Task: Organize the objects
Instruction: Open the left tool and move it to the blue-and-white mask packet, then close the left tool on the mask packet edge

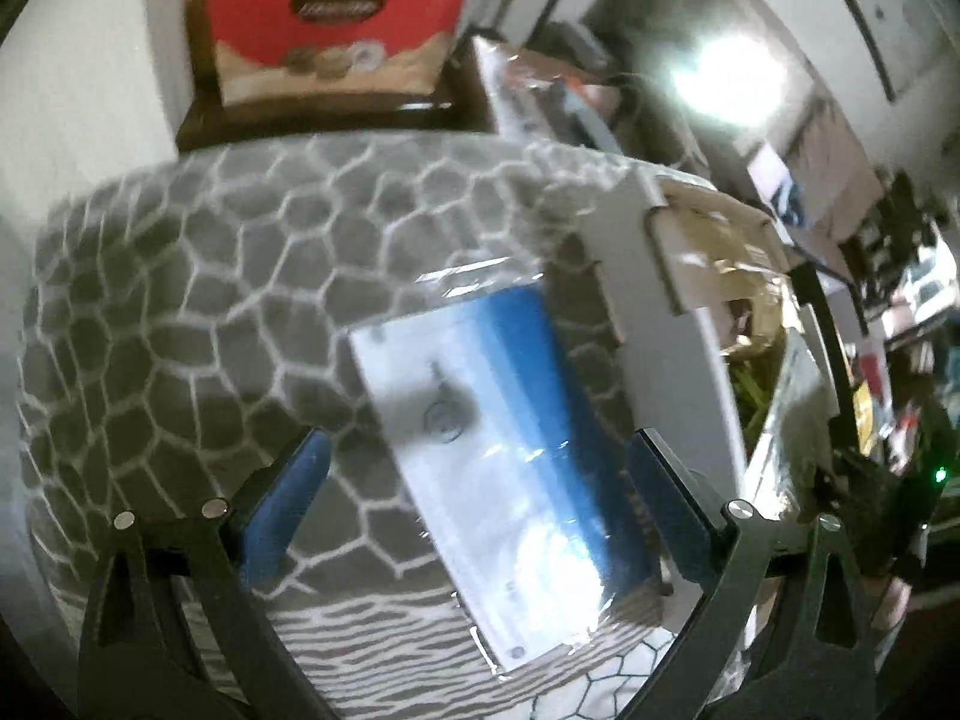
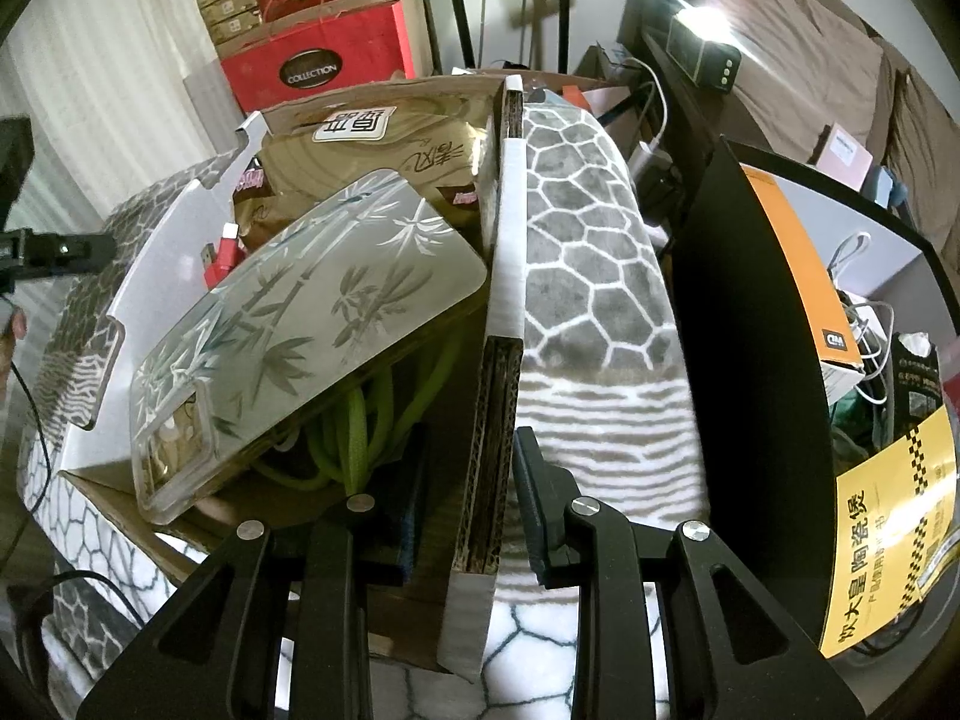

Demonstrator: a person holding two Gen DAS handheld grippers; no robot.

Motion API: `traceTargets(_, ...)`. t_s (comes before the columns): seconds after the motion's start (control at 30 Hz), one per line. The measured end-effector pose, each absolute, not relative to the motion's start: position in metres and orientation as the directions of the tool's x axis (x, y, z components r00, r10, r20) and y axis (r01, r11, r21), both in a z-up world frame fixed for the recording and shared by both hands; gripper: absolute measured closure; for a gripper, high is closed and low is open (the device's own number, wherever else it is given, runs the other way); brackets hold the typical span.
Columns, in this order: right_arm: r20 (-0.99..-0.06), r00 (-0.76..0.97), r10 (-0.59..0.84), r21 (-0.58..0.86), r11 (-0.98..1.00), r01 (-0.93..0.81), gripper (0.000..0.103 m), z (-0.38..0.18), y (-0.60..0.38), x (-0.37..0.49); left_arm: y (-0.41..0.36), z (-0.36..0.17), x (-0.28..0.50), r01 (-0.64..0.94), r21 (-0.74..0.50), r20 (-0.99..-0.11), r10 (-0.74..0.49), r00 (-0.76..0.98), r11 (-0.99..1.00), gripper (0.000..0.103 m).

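- Red paper bag (image 2: 318, 66) behind the cardboard box (image 2: 489, 324) has a dark oval label with the word "COLLECTION"; the same bag (image 1: 336, 18) appears blurred in the left wrist view, where its label cannot be read.
- A black and yellow box (image 2: 888, 546) at the right carries large Chinese characters, and a tissue pack (image 2: 372, 144) inside the cardboard box also has Chinese writing.
- The blue and white packet (image 1: 498, 450), wrapped in clear shiny plastic, lies flat on the grey honeycomb-pattern blanket (image 1: 180, 312), just beside the white wall of the cardboard box (image 1: 678, 324).
- The left gripper (image 1: 480, 468) hangs over the packet with its blue pads wide apart, one on each side; contact cannot be told.
- The right gripper (image 2: 468, 492) has its fingers on both sides of the box's corrugated wall, clamped on it.
- In the box lie a clear phone case (image 2: 306, 330) with bamboo print, green cable (image 2: 360, 438) under it, and a red USB plug (image 2: 222, 255).
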State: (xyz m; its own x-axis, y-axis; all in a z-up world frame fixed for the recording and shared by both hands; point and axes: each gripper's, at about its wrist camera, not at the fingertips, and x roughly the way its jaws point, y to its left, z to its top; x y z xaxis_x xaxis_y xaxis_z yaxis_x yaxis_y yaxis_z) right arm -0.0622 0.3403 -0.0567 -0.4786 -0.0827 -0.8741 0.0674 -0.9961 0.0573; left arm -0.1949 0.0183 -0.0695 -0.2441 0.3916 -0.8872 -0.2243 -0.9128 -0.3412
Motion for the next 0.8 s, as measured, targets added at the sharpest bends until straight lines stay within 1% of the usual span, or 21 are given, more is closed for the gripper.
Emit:
traceTargets(0.03,-0.874,-0.478,-0.082,0.057,-0.996,0.068,0.076,-0.057,0.340,-0.062,0.014,-0.074,-0.194,-0.208,-0.361,-0.884,0.404,-0.235,-0.909,0.007)
traceTargets(0.1,-0.874,-0.478,-0.082,0.056,-0.996,0.068,0.076,-0.057,0.341,-0.062,0.009,-0.081,-0.192,-0.179,-0.384,-0.881,0.417,-0.221,-0.906,0.013)
traceTargets(0.2,-0.875,-0.478,-0.081,0.055,-0.996,0.068,0.076,-0.056,0.339,-0.063,0.002,-0.089,-0.188,-0.139,-0.404,-0.880,0.426,-0.210,-0.904,0.018)
traceTargets(0.37,-0.874,-0.478,-0.084,0.060,-0.996,0.067,0.076,-0.057,0.339,-0.063,-0.001,-0.090,-0.184,-0.114,-0.413,-0.875,0.429,-0.223,-0.903,0.019)
traceTargets(0.43,-0.874,-0.478,-0.085,0.061,-0.996,0.065,0.076,-0.058,0.338,-0.063,0.002,-0.090,-0.183,-0.116,-0.404,-0.879,0.420,-0.227,-0.907,0.023)
traceTargets(0.57,-0.874,-0.478,-0.086,0.062,-0.996,0.066,0.076,-0.058,0.338,-0.063,0.012,-0.089,-0.180,-0.134,-0.388,-0.885,0.410,-0.223,-0.912,0.036)
traceTargets(0.6,-0.874,-0.477,-0.087,0.063,-0.996,0.065,0.076,-0.058,0.338,-0.063,0.013,-0.089,-0.180,-0.136,-0.402,-0.880,0.423,-0.216,-0.906,0.043)
traceTargets(0.63,-0.875,-0.477,-0.087,0.064,-0.996,0.065,0.076,-0.058,0.338,-0.063,0.015,-0.089,-0.180,-0.130,-0.420,-0.874,0.439,-0.208,-0.898,0.046)
traceTargets(0.67,-0.875,-0.477,-0.088,0.065,-0.996,0.065,0.076,-0.058,0.338,-0.063,0.015,-0.090,-0.180,-0.123,-0.443,-0.865,0.460,-0.200,-0.888,0.053)
traceTargets(0.7,-0.875,-0.477,-0.088,0.064,-0.996,0.065,0.076,-0.058,0.338,-0.063,0.016,-0.091,-0.181,-0.114,-0.477,-0.851,0.491,-0.187,-0.871,0.058)
traceTargets(0.73,-0.875,-0.477,-0.088,0.065,-0.996,0.065,0.076,-0.058,0.338,-0.063,0.015,-0.092,-0.181,-0.103,-0.492,-0.845,0.502,-0.185,-0.865,0.058)
traceTargets(0.77,-0.875,-0.477,-0.087,0.064,-0.996,0.064,0.076,-0.058,0.338,-0.063,0.015,-0.093,-0.182,-0.100,-0.503,-0.838,0.512,-0.190,-0.859,0.063)
traceTargets(0.8,-0.875,-0.476,-0.088,0.065,-0.996,0.064,0.076,-0.058,0.338,-0.063,0.014,-0.095,-0.184,-0.095,-0.517,-0.830,0.525,-0.186,-0.851,0.071)
